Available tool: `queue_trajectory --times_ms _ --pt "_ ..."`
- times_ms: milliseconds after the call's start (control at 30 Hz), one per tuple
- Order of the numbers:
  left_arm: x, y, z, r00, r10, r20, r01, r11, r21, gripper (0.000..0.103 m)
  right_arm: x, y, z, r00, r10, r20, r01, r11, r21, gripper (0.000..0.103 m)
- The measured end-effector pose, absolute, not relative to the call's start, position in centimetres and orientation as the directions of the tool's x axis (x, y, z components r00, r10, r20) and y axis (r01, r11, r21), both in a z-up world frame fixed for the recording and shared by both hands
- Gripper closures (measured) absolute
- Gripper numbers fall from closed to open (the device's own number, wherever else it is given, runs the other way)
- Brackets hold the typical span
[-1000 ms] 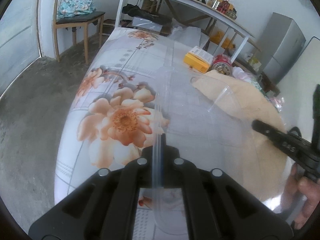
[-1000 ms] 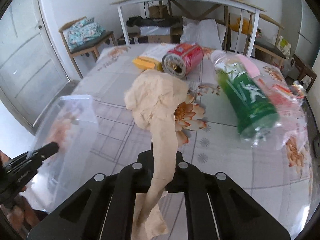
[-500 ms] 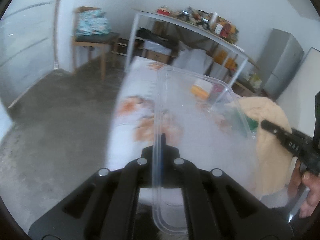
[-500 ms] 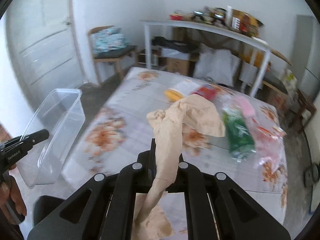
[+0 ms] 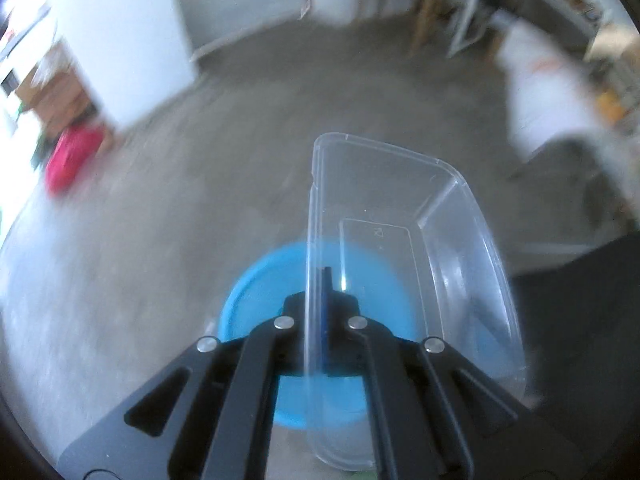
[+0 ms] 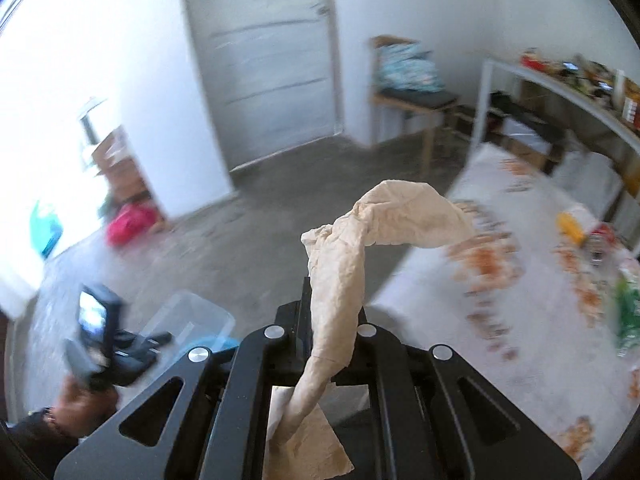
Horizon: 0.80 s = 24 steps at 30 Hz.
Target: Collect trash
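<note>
My left gripper (image 5: 320, 280) is shut on the rim of a clear plastic container (image 5: 404, 256) and holds it in the air over a round blue bin (image 5: 256, 304) on the concrete floor. The container looks empty. My right gripper (image 6: 332, 292) is shut on a crumpled beige paper tissue (image 6: 372, 224), held up above the floor beside the table edge. In the right wrist view the left gripper (image 6: 128, 344) and the container (image 6: 188, 316) show low at the left.
The floral-cloth table (image 6: 520, 280) lies to the right, with a yellow box (image 6: 570, 226), a red can (image 6: 600, 240) and a green bottle (image 6: 628, 312) on it. A pink bag (image 6: 128, 224) sits by the wall. A wooden chair (image 6: 408, 92) and a cluttered shelf (image 6: 580, 92) stand behind.
Both grippers have swung left, away from the table toward the floor. The container now hangs over the blue bin. The tissue stays gripped and lifted off the table.
</note>
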State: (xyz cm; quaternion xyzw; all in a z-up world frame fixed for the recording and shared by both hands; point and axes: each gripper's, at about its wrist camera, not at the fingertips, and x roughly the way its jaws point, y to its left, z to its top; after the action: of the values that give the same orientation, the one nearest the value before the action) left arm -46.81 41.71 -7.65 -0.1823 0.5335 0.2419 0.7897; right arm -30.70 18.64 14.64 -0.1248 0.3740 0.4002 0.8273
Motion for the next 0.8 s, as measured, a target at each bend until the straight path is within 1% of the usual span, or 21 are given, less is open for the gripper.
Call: queue_trajectory --times_ms 67,267,300,333,367,400,433,467,500,533,633,800 --pt "-48.4 42.9 -12.4 0.239 0.152 -0.959 -0.61 0.792 -0.026 0.103 -32.1 20.5 13.5 0.356 0.578 -0.734 -0.782 0.615 0.104 0.097" --pt "-48.4 43.7 -21.5 0.107 0.109 -0.988 -0.62 0.785 0.02 0.103 -36.2 26.3 9.4 0.239 0.564 -0.791 -0.839 0.53 0.124 0.097" --pt "-48.3 43.8 -23.1 0.082 0.097 -0.992 -0.62 0.784 0.025 0.099 -36.6 27.3 8.6 0.224 0.554 -0.801 -0.845 0.52 0.123 0.097" --pt "-48.3 43.9 -24.2 0.058 0.092 -0.994 -0.623 0.781 0.036 0.081 -37.1 28.1 7.9 0.21 0.548 -0.81 -0.851 0.51 0.125 0.097" --pt "-48.3 43.7 -25.0 0.039 0.089 -0.995 -0.624 0.78 0.045 0.066 -37.6 28.8 7.2 0.194 0.54 -0.819 -0.856 0.501 0.129 0.097" --pt "-48.7 43.4 -25.6 0.037 0.078 -0.996 -0.622 0.782 0.038 0.044 -37.6 29.2 6.7 0.185 0.532 -0.826 -0.858 0.497 0.128 0.097" --pt "-48.8 43.4 -25.7 0.046 0.076 -0.996 -0.622 0.783 0.031 0.039 -37.9 29.7 6.1 0.177 0.521 -0.835 -0.863 0.49 0.123 0.097" --pt "-49.1 43.4 -25.7 0.054 0.08 -0.995 -0.623 0.782 0.029 0.038 -38.2 30.0 5.7 0.17 0.512 -0.842 -0.867 0.484 0.119 0.097" --pt "-49.5 43.5 -25.7 0.061 0.073 -0.995 -0.627 0.779 0.019 0.034 -38.4 30.3 5.0 0.162 0.497 -0.852 -0.871 0.479 0.114 0.097" --pt "-50.0 43.7 -25.5 0.075 0.062 -0.995 -0.636 0.772 0.001 0.033 -38.8 30.8 4.4 0.155 0.486 -0.86 -0.873 0.475 0.111 0.097" --pt "-53.3 44.9 -24.3 0.123 0.1 -0.987 -0.68 0.733 -0.011 0.032 -39.5 32.3 1.9 0.128 0.445 -0.887 -0.884 0.456 0.101 0.097" --pt "-58.4 48.6 -20.6 0.207 0.185 -0.961 -0.789 0.612 -0.052 0.032 -40.8 34.7 -3.4 0.012 0.367 -0.93 -0.888 0.432 0.159 0.097"
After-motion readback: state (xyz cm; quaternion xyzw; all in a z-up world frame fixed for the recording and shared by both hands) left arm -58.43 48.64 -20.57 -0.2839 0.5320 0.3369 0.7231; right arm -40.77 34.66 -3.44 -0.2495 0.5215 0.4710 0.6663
